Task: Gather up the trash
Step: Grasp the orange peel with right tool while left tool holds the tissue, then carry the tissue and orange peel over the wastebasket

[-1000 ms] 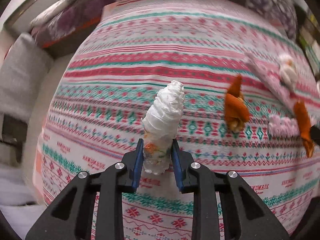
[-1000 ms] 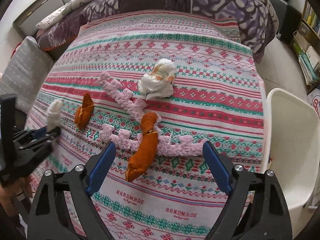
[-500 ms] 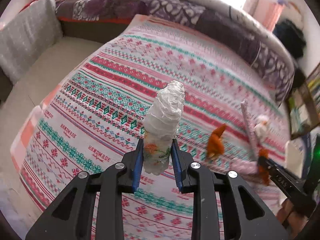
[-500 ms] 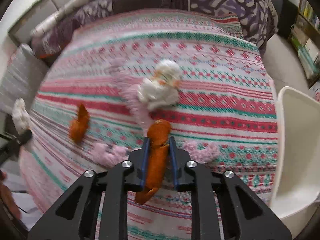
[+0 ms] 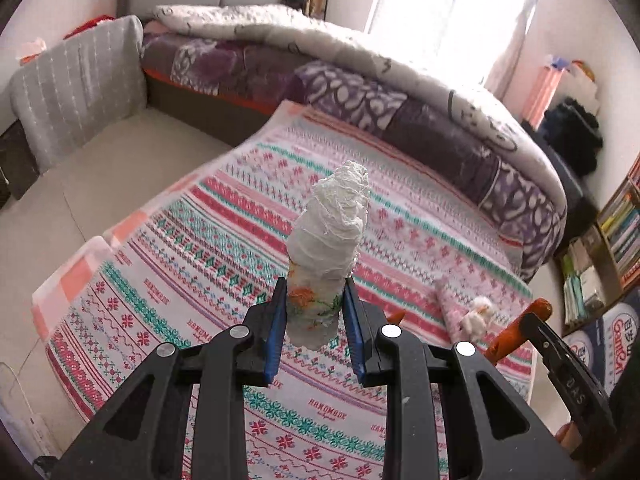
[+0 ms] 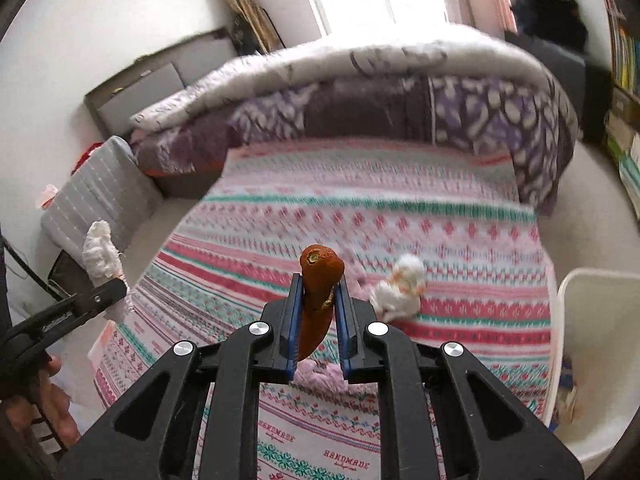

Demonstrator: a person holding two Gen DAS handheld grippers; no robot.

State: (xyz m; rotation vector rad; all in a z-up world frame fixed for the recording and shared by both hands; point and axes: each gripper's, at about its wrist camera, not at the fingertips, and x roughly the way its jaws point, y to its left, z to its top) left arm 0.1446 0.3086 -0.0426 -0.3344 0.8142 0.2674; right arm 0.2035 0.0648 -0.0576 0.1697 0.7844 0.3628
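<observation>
We've got the left gripper [image 5: 314, 322] clamped on a crumpled white tissue wad [image 5: 328, 240], held up above the patterned bedspread [image 5: 224, 248]. Our right gripper [image 6: 318, 312] pinches a strip of orange peel [image 6: 318, 284], also clear of the bed. Another tissue wad [image 6: 402, 288] lies on the bedspread, with the white bin [image 6: 600, 344] off to the right.

Crumpled matt paper tissue [image 5: 329, 236], leathery orange peel [image 6: 317, 280], a woven cloth blanket [image 5: 224, 248], a smooth plastic bin [image 6: 600, 340].
</observation>
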